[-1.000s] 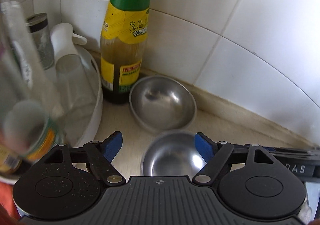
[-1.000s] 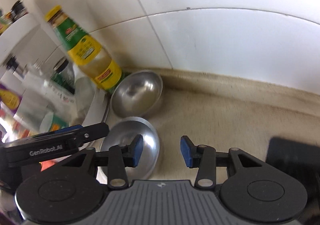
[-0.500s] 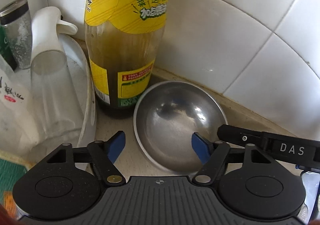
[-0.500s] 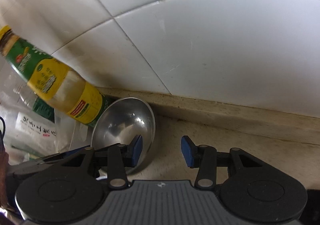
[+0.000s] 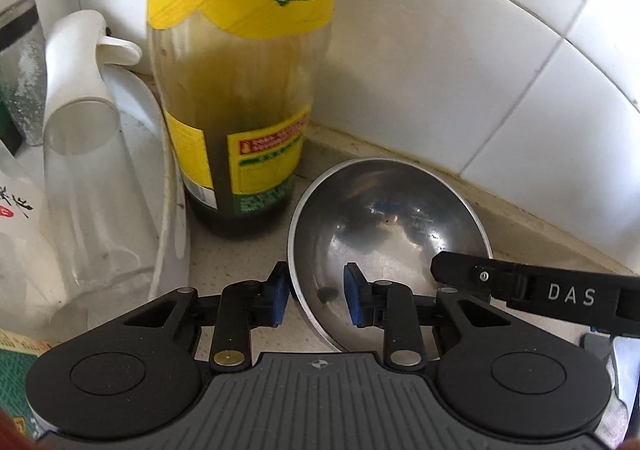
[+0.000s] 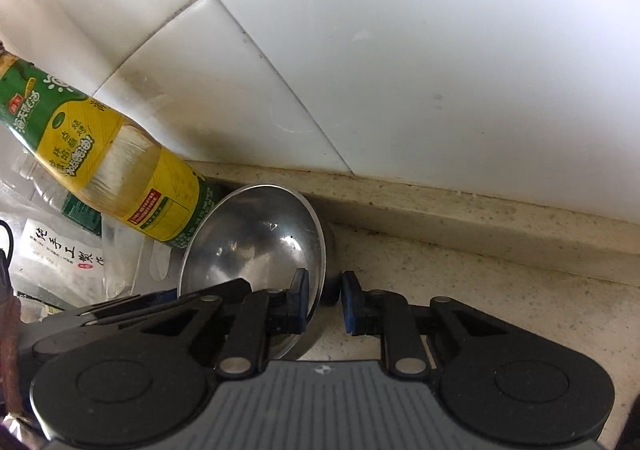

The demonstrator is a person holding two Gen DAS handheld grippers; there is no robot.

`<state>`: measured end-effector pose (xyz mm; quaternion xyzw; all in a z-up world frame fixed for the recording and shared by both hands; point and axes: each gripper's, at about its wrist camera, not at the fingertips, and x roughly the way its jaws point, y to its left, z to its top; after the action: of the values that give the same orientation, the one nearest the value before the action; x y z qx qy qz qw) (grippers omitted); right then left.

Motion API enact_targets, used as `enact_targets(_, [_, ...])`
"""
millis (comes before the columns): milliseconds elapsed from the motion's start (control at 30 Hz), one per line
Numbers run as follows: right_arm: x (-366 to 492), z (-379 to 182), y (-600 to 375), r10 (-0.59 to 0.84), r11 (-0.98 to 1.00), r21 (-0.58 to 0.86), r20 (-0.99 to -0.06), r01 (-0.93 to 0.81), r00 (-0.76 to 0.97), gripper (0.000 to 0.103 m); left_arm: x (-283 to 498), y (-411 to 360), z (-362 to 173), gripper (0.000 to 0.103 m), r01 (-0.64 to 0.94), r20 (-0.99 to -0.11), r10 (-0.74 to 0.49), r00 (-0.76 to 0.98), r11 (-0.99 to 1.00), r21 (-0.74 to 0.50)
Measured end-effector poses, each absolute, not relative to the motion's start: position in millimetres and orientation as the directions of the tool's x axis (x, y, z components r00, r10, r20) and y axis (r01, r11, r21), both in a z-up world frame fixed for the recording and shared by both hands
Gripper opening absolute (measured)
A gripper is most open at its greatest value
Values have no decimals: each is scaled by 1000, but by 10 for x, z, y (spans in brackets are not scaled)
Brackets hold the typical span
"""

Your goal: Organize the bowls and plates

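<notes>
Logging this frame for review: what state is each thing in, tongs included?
Steel bowl: upright, empty, on the counter beside the bottle.
Sauce bottle: upright, partly full.
Clear glass: empty, standing in the white tray.
Left tongs: straddling the bowl's rim, narrowly apart.
Right tongs: straddling the rim likewise.

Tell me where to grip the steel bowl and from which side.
Grip the thin rim of the bowl, one finger inside and one outside. Come from the open counter side: the bottle and tiled wall block the far sides. Both the left tool and right tool already straddle the near rim this way.
</notes>
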<state>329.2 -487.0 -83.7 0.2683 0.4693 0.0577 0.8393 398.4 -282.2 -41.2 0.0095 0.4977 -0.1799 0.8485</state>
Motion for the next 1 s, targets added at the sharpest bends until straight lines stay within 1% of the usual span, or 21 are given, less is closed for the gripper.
enact_targets(233, [3193, -685, -4941, 330, 842, 513, -734, 166, 594, 19, 3899, -2892, -242, 37, 337, -823, -322, 467, 926, -171])
enact_targets(367, [3140, -532, -4997, 309, 850, 502, -717, 156, 624, 19, 3887, -3001, -111, 40, 349, -804, -333, 492, 922, -168])
enact_targets(600, [2978, -304, -5076, 290, 852, 499, -702, 160, 651, 19, 3847, -3090, 116, 40, 379, -776, -361, 517, 910, -171])
enact_targets(1000, [2341, 292, -5031, 231, 872, 461, -681, 163, 695, 19, 3298, -2889, 617, 42, 442, -712, -429, 556, 878, -183])
